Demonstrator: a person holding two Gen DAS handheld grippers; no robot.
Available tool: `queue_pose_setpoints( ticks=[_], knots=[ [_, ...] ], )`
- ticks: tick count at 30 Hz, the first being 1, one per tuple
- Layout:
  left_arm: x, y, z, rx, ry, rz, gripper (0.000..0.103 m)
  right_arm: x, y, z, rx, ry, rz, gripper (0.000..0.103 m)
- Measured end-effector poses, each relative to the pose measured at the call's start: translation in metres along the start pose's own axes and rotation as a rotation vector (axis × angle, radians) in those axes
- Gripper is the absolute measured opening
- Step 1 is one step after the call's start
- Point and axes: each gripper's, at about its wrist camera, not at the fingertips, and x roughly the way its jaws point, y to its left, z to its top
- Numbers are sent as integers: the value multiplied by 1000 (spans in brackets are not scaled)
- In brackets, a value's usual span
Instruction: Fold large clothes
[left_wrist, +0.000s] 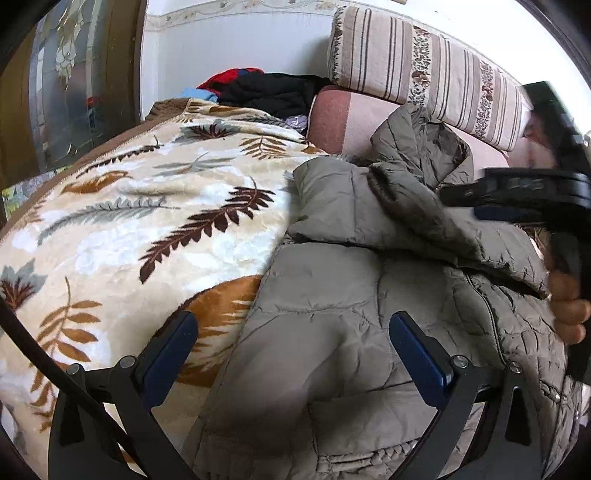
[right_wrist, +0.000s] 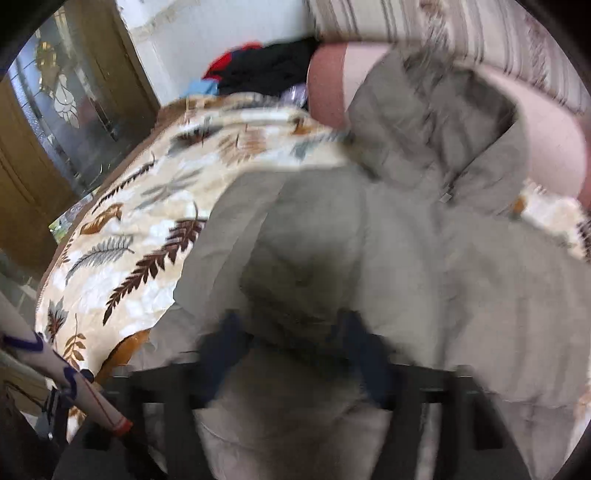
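Note:
A grey-green quilted jacket (left_wrist: 332, 295) with a fur-edged hood (left_wrist: 413, 184) lies on a leaf-print blanket (left_wrist: 147, 206). One sleeve is folded across its chest. My left gripper (left_wrist: 295, 336) hangs open just above the jacket's lower left part, one finger over the blanket and the other over the fabric, and nothing is pinched. In the blurred right wrist view my right gripper (right_wrist: 293, 343) is open, its fingers spread on either side of a bulging fold of the jacket (right_wrist: 369, 240). A hand (left_wrist: 569, 310) holds that gripper's black body at the right edge of the left wrist view.
A striped cushion (left_wrist: 424, 66) and a pink bolster (left_wrist: 343, 122) lie behind the jacket. A heap of black and red clothes (left_wrist: 273, 92) sits at the far end of the blanket. A wooden door with patterned glass (left_wrist: 70, 81) stands on the left.

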Motion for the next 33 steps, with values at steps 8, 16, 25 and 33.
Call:
queue_pose_setpoints(
  ticks=[8,16,25,33],
  knots=[
    [-9,-35,52,64,8,-99,103,-65,-87,-26,111,-76,-142,76],
    [89,-100,112,175,184,-157,103,-92,-165,-76,237,-71,-222,76],
    [153,-136,120,144,331,-166,38,-111,-234,-104,350,-63,-344,76],
    [137,-109,107,146,314,-135,40,-75,-258,-80,358,-50,-354,76]
  ],
)
